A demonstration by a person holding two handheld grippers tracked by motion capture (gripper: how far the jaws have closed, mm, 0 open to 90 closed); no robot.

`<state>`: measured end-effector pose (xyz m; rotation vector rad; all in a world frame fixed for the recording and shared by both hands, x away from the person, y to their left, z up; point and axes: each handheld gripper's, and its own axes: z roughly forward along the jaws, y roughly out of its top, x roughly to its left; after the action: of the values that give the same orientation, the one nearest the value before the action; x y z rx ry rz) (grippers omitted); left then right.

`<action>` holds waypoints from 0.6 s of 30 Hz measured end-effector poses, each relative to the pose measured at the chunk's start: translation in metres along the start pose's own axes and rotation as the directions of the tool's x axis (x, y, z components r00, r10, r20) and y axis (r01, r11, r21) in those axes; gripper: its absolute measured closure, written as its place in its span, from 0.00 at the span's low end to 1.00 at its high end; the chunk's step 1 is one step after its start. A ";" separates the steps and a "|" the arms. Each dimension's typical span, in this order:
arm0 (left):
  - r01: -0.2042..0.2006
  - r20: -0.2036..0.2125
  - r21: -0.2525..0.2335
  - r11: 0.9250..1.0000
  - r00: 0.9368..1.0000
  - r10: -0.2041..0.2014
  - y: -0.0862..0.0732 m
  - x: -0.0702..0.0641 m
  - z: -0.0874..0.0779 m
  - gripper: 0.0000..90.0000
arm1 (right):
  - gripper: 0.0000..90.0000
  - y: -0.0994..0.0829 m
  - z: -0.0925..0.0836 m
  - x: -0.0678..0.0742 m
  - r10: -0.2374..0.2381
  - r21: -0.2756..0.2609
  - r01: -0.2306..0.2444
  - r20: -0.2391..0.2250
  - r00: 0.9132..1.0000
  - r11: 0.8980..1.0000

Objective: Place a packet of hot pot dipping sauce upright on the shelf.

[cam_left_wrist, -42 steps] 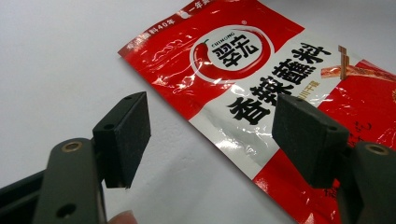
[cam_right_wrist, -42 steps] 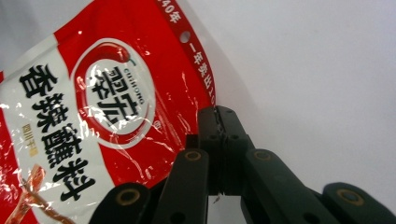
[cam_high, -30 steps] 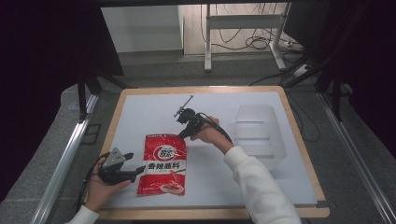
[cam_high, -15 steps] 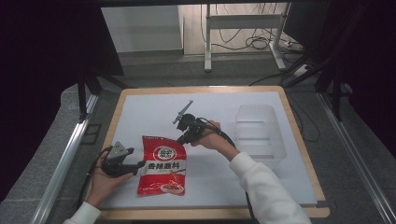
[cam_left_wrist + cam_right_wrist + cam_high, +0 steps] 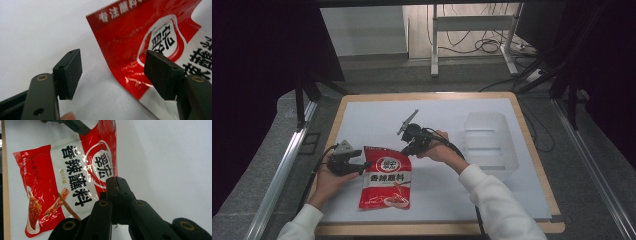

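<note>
Packet (image 5: 385, 177), red and white, lies low and left of centre in the high view on the white table (image 5: 377, 120), its lower edge near the wooden rim. Left gripper (image 5: 363, 165) sits at the packet's upper left corner; its jaws, just closing a little, stand wide astride that edge without pressing. Right gripper (image 5: 408, 150), jaws shut on nothing, hovers at the upper right corner. Open table spreads beyond, with a clear tray (image 5: 489, 142) at right.

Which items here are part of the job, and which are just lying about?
In play: red seasoning packet; left tool, open at the packet's top edge; right tool, shut on the packet's other top corner.
Lying about: clear plastic container; white table mat.
</note>
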<state>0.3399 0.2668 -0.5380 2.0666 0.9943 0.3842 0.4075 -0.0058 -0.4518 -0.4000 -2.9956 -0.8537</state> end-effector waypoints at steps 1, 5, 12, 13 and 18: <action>-0.005 0.002 -0.004 1.000 1.000 0.005 0.002 0.000 0.001 0.36 | 0.99 0.000 0.000 0.001 -0.001 0.001 0.001 0.000 1.000 1.000; -0.020 0.032 -0.035 0.999 0.999 0.021 0.008 -0.001 0.006 0.44 | 0.99 -0.001 0.000 0.002 -0.008 -0.001 0.008 0.000 1.000 1.000; -0.081 -0.008 -0.040 0.996 0.997 0.081 0.003 -0.007 -0.002 0.72 | 0.99 -0.004 0.000 0.002 -0.007 -0.001 0.007 0.001 1.000 1.000; -0.081 -0.008 -0.040 0.996 0.997 0.081 0.003 -0.007 -0.002 0.78 | 0.99 -0.004 0.000 0.002 -0.007 -0.001 0.007 0.001 1.000 1.000; -0.154 -0.005 -0.039 0.987 0.988 0.154 -0.004 -0.015 -0.015 0.94 | 0.99 -0.010 0.000 0.001 0.005 -0.011 -0.005 0.005 1.000 1.000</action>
<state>0.3199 0.2646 -0.5307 2.1138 0.8241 0.4813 0.4041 -0.0132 -0.4572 -0.4105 -2.9946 -0.8697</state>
